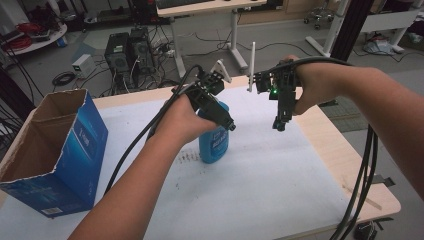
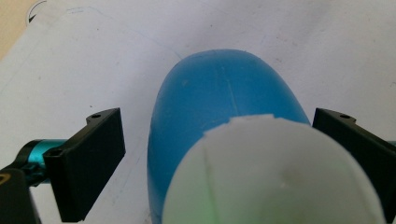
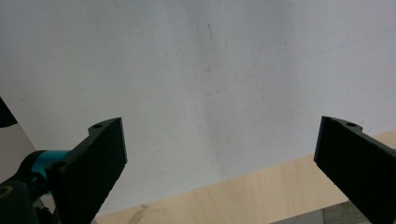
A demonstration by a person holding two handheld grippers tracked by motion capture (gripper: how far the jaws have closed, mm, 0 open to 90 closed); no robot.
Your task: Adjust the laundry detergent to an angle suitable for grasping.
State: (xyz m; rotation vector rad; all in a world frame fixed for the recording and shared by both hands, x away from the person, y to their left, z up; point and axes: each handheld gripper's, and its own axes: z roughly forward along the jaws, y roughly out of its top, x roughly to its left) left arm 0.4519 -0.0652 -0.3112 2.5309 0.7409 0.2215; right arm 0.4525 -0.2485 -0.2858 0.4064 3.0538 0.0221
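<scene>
Two claws wide open: our left claw (image 2: 217, 158) straddles the upright blue bottle (image 1: 214, 144) mid-bench (image 1: 280, 185), pads not touching yet. We'd centre on its white cap (image 2: 275, 172), then squeeze. Right claw (image 3: 219, 158) hovers with nothing in it.

Even, soft indoor light falls on the table (image 1: 280, 190) — shadows are faint, no hard glare. The high view bows at its edges, darkest toward twelve o'clock. In the left gripper view the white cap (image 2: 275, 172) at six o'clock is blurred, tinged green — the blue bottle (image 2: 219, 88) softly focused.
</scene>
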